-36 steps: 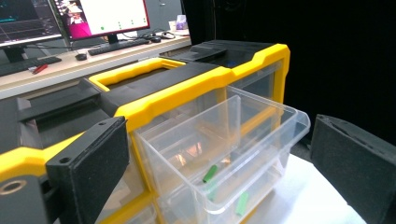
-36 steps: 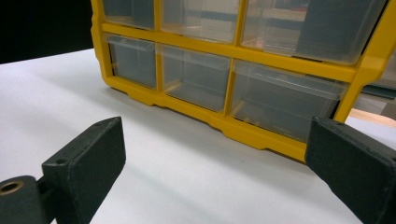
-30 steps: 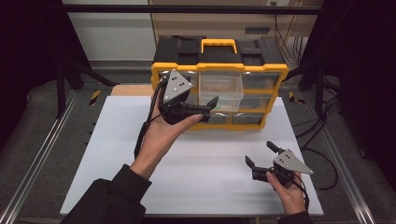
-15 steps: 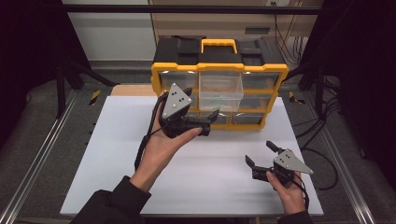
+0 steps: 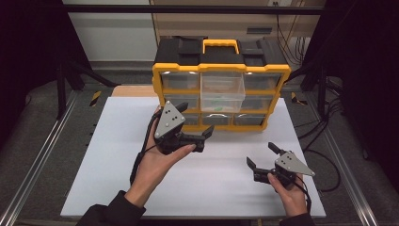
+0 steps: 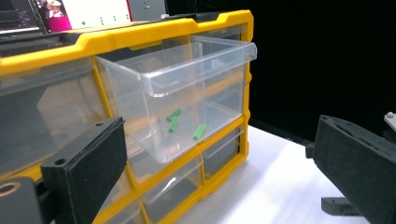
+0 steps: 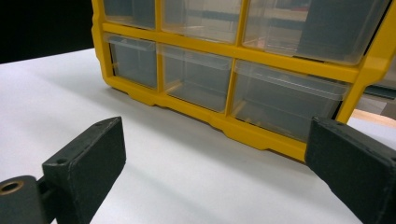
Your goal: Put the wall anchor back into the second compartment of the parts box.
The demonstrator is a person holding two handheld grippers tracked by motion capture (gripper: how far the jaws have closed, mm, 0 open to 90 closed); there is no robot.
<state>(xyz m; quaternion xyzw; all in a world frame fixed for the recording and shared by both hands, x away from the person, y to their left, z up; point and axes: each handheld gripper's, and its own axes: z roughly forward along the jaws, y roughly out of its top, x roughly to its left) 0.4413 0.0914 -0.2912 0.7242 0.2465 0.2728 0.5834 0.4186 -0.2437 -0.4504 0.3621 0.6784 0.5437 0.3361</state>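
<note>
A clear drawer [image 5: 222, 91] in the middle of the top row of the yellow organiser [image 5: 221, 70] is seen pulled well out, with three small green pieces [image 6: 182, 123] lying on its floor. The opening is judged done; what is left is most likely either the taking of a green piece out of the drawer or the pushing of it shut, and neither is yet begun. The left gripper [image 5: 195, 123] is held just in front of the organiser, below the open drawer and apart from it, its jaws spread wide with nothing between them, the hand cupped under it from below. The right gripper [image 5: 263, 155] is rested low on the white surface [image 5: 94, 165], well apart from the organiser, its jaws likewise wide apart and empty, aimed at the bottom row.
</note>
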